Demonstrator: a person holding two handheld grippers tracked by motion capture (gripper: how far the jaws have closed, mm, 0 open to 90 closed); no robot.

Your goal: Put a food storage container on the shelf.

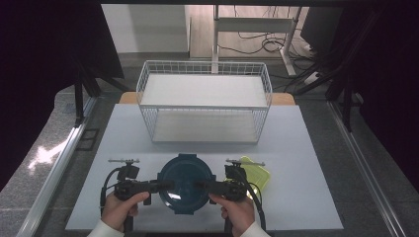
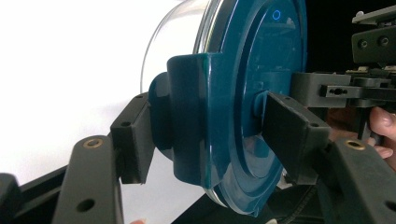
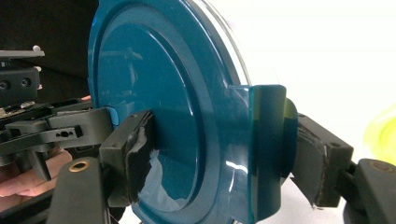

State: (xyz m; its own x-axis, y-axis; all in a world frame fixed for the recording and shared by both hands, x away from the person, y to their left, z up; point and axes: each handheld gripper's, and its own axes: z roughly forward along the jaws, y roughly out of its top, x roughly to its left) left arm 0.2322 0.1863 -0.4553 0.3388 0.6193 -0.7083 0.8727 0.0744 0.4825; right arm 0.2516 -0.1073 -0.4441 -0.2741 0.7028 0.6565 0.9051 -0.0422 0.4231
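The round container, teal lid on a clear tub, sat at lower centre of the high view, held between both tongs over the near edge of the counter.

Left tongs came in from the left of frame. Its jaws were clamped on the lid's side latch: one pad on the tub side, the other on the lid's top face. Right tongs mirrored this from the right of frame, with jaws shut on the opposite latch.

Reason for grip, as judged: the latch tabs stick out from the rim and give flat faces for the pads, while the smooth round wall would slip. Two opposed grips kept the lid level and stopped the container from tipping.

A yellow-green lid lay on the counter just right of the container, partly behind the right tongs.

The wire basket stood at upper centre of frame, well apart from the container, open at the top. It was probably the drop point, hence the container was held in line with it.
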